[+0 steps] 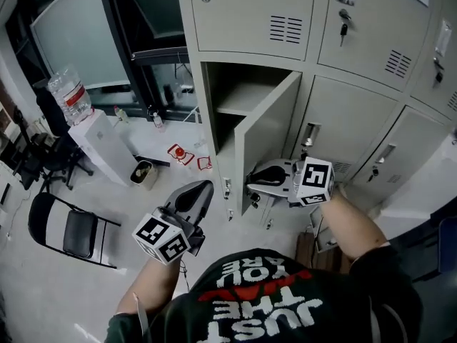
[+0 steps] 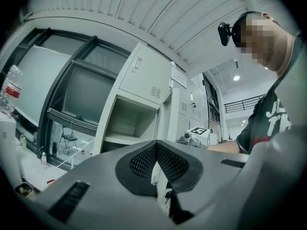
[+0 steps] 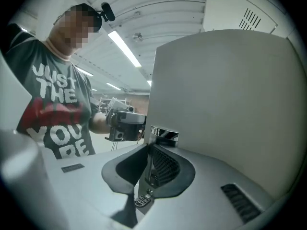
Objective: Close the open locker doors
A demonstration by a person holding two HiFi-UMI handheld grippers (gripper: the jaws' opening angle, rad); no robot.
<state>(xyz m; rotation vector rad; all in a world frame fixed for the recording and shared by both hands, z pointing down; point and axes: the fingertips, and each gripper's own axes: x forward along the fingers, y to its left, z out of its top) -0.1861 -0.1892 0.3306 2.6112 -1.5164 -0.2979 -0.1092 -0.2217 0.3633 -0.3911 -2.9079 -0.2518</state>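
The grey locker bank has one open door [image 1: 264, 131], swung out from its shelved compartment [image 1: 239, 91]. My right gripper [image 1: 251, 184] sits at the door's free lower edge. In the right gripper view the door [image 3: 225, 90] fills the right side, and its thin edge with the metal latch [image 3: 164, 135] runs between the pads of the right gripper [image 3: 148, 162], which close on it. A key [image 3: 141, 201] hangs below. My left gripper [image 1: 202, 188] hangs shut in the air left of the door, holding nothing. The left gripper [image 2: 156, 150] points at the open compartment [image 2: 129, 123].
Closed lockers [image 1: 350, 127] stand to the right of and above the open one. On the floor to the left are a black folding chair [image 1: 71, 231], a white pedestal [image 1: 107, 145] bearing a pack of water bottles [image 1: 69, 95], a small round tin [image 1: 143, 171] and red items [image 1: 178, 153].
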